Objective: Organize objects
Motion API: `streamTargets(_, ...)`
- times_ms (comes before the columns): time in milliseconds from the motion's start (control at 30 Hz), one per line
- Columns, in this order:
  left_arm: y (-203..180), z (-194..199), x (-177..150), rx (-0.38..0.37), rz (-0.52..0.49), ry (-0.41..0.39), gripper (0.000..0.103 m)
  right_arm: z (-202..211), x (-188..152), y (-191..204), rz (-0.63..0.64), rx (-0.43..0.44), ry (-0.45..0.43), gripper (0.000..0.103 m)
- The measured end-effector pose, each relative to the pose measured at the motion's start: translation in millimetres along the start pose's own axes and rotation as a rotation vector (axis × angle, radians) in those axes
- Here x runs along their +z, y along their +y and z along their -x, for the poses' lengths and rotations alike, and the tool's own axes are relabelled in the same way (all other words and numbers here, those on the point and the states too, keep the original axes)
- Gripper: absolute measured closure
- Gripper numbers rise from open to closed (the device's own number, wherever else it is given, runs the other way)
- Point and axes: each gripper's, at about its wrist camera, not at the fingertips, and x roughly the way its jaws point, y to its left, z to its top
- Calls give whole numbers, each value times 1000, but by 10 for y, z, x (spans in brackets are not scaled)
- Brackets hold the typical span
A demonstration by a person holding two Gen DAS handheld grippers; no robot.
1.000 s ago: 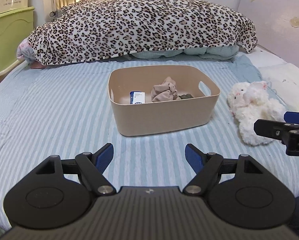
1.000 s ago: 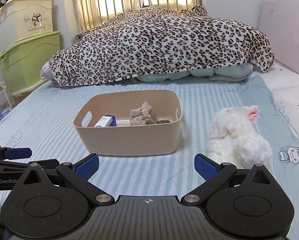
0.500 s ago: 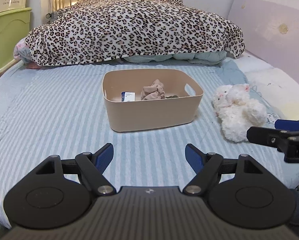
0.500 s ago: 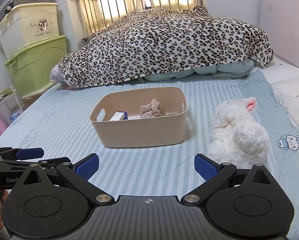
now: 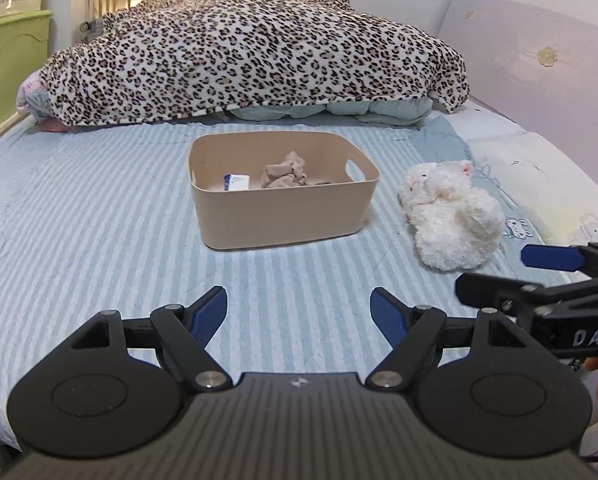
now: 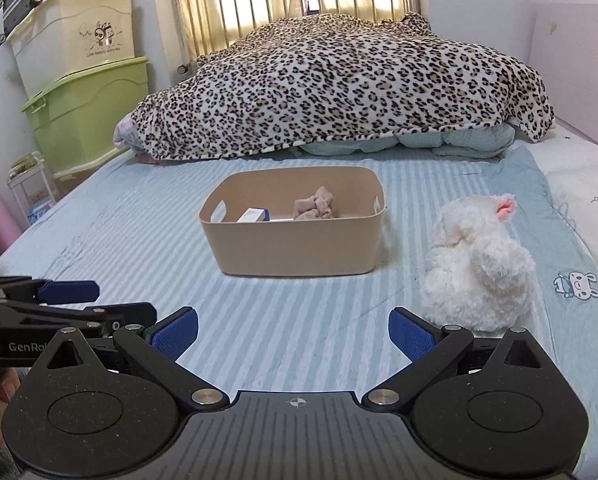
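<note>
Bed (image 5: 99, 216) under pale blue striped sheet, filling both views. Leopard-print blanket (image 5: 251, 56) heaped across far end, over folded teal bedding. Green storage bin (image 6: 87, 116) far left beside bed, cream bin stacked on top. Beige basket (image 5: 283, 196) upright at mid-bed, holding crumpled tan cloth (image 5: 285, 170) near centre and small blue-and-white box (image 5: 237, 181) left of it; a dark item beside cloth, too small to identify. White plush toy (image 5: 451, 216) lying on sheet just right of basket, apart from it, outside it. Left hand-held gripper (image 5: 299, 312) low over near edge of bed, blue pads spread wide, nothing between. Right hand-held gripper (image 6: 293, 330) likewise spread and empty, plush toy just beyond right fingertip.
</note>
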Motion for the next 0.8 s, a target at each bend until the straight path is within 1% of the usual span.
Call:
streamTargets(533,-66,2,-26,23,-28,13,24,25,-60,4,10,-3,17,0)
streamTargets(800,-2,-11,-57,29,-9,28,22,-10,-70,-16,6,-5,26,0)
